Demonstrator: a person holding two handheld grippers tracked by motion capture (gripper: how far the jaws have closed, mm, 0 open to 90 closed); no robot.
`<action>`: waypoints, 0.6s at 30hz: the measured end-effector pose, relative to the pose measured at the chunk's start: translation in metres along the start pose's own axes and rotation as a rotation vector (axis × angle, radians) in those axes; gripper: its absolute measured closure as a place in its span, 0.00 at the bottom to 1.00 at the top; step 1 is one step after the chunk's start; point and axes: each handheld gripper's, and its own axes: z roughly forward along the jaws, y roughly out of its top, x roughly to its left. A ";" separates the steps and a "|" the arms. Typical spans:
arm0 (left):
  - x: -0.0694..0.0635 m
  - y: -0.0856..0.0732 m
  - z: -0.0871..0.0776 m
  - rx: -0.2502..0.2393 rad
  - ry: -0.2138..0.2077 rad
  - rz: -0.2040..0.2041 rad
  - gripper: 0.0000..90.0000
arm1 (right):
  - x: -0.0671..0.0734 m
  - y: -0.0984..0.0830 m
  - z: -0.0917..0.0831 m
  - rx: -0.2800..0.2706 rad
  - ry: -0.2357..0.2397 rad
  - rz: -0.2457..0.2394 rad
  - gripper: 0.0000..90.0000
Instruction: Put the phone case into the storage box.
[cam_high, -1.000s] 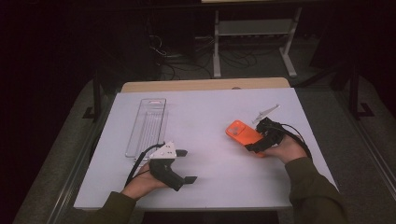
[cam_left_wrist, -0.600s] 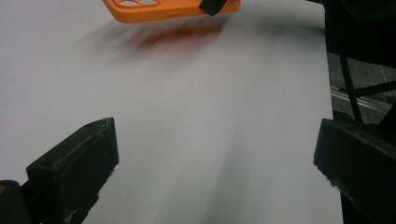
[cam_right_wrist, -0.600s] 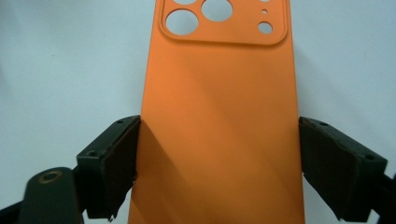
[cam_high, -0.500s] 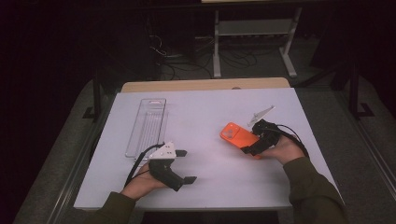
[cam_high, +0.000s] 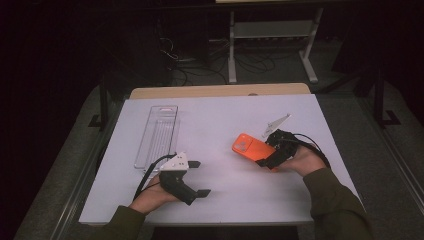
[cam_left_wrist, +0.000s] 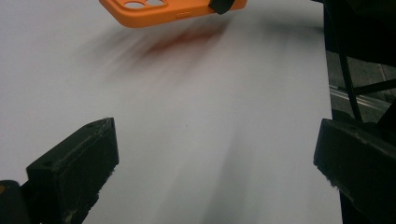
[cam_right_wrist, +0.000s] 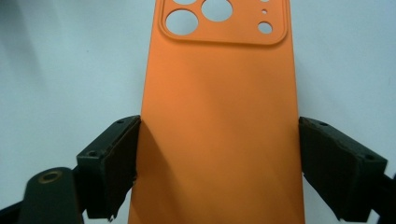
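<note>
My right hand-held gripper (cam_high: 266, 159) is clamped on the orange phone case (cam_high: 251, 148), one jaw pressing each long edge. In the right gripper view the case (cam_right_wrist: 219, 121) runs straight out between the jaws, camera cutouts at its far end. It sits right of centre over the white surface (cam_high: 225, 120), raised, with its shadow underneath in the left gripper view. My left hand-held gripper (cam_high: 197, 177) rests near the front edge, jaws wide apart and empty. A clear plastic tray (cam_high: 157, 135) lies at the far left.
</note>
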 end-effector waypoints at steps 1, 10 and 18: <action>0.000 0.000 0.000 0.002 -0.001 -0.003 0.00 | 0.001 0.000 -0.001 0.006 0.002 -0.007 0.17; 0.000 0.002 0.002 0.026 -0.012 0.012 0.00 | 0.003 0.002 -0.001 0.010 0.006 -0.046 0.17; 0.001 0.011 -0.001 0.041 -0.046 0.032 0.00 | 0.003 0.003 -0.002 0.003 0.017 -0.058 0.17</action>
